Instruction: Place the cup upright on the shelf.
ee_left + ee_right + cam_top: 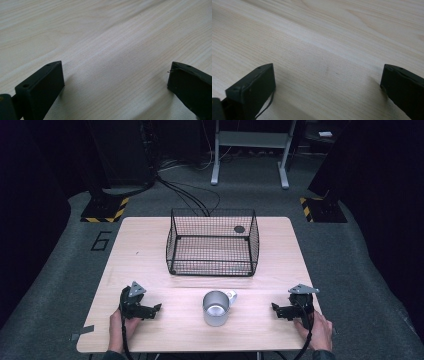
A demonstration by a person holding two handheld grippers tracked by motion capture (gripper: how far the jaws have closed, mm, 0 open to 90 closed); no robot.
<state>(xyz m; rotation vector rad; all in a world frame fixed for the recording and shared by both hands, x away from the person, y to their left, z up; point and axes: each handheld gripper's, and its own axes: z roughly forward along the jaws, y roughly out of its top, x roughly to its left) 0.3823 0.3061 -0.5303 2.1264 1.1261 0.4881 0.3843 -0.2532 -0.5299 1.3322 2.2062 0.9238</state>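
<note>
Item, left to right: my left gripper (156, 308) rests on the table (150, 250) with jaws spread wide on nothing; a metal mug (216, 308) stands upright between the two tools near the front edge, handle (230, 295) toward the wire basket (213, 243) behind it; my right gripper (274, 308) likewise gapes empty. I judge the mug rigid, light, slick-walled, so I would pinch across the rim or take the handle.
</note>
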